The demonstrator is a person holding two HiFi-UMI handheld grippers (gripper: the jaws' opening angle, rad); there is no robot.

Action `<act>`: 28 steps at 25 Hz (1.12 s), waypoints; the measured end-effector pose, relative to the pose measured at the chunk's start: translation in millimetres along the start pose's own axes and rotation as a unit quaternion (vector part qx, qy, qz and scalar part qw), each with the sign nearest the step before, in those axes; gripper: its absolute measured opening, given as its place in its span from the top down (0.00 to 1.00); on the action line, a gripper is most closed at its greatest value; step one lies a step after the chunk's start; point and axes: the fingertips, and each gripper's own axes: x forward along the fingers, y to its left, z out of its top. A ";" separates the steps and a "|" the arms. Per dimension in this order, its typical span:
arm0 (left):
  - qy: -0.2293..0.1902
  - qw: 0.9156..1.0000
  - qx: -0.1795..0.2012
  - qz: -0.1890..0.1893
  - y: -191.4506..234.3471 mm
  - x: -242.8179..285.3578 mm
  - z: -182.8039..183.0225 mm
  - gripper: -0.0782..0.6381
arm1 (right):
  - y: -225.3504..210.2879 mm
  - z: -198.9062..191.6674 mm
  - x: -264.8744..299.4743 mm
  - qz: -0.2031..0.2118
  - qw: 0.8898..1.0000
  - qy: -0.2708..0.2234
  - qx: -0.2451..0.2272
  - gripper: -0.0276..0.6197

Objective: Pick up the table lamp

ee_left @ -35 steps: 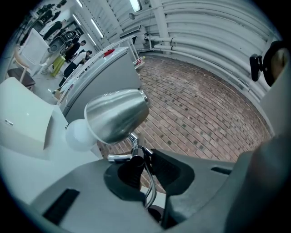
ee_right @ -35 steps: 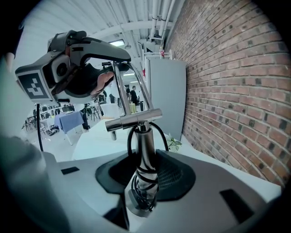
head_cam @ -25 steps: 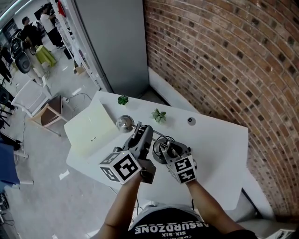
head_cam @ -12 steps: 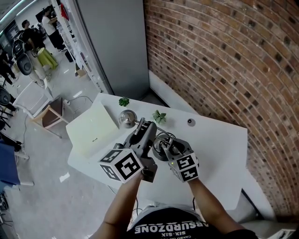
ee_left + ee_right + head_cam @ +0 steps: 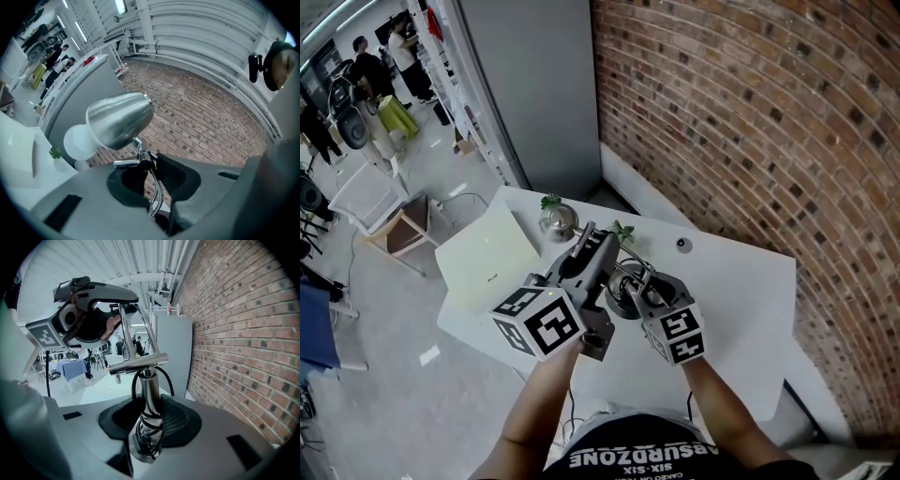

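Holding table lamp (image 5: 555, 222) over white bench (image 5: 741, 291) with both hand-held grippers. Pinching thin chrome arm (image 5: 156, 194) just below the shade joint with left hand-held gripper (image 5: 598, 242); jaws narrow and easing open, arm between the pads. Clamping chrome post (image 5: 149, 394), cord (image 5: 146, 437) wound round it, with right hand-held gripper (image 5: 636, 284); jaws roughly half apart, pressed on post. Silver shade (image 5: 119, 119) with white bulb (image 5: 78, 141) out toward far-left bench corner, near small plant (image 5: 549, 201). Second plant (image 5: 622, 231) just past the gripper tips. White flat slab (image 5: 483, 262) on bench's left part. Brick wall (image 5: 750, 122) at right. Cannot tell whether dark base (image 5: 623, 302) touches bench.
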 end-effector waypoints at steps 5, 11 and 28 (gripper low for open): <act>-0.001 1.000 0.012 -0.014 -13.0 -2.5 8.1 0.81 | 2.2 10.7 -8.6 0.001 1.000 -0.008 -0.004 0.77; -0.004 1.000 0.014 -0.022 -24.6 -3.7 16.0 0.80 | 2.3 20.8 -18.8 0.003 1.000 -0.018 -0.010 0.77; -0.013 0.998 0.037 -0.054 -69.7 -23.5 34.1 0.79 | 21.5 45.6 -56.2 0.011 0.999 -0.049 -0.014 0.77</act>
